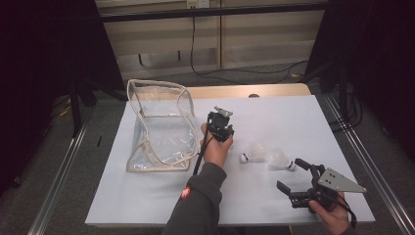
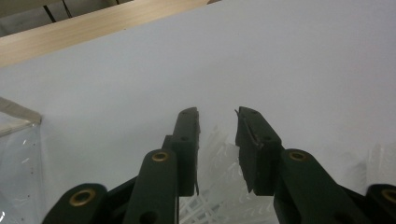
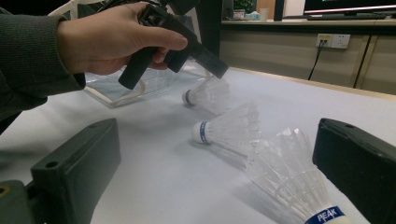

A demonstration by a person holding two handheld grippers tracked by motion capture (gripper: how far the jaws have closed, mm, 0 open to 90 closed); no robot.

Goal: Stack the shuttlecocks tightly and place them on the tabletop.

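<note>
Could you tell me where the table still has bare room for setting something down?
The white table top is bare on its far right, beyond the shuttlecocks, and along the near edge in front of the clear bag. It is crowded mid-table: the left claw is at a third shuttlecock beside the bag, with the right claw close.

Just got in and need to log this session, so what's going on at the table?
A person works with two handheld grippers over a white table. The left gripper is lowered over one white feathered shuttlecock, its jaws either side of the feathers; whether they press on it is unclear. Two more white shuttlecocks lie nearby. The right gripper waits open near them. A clear plastic zip bag stands open at the left.
</note>
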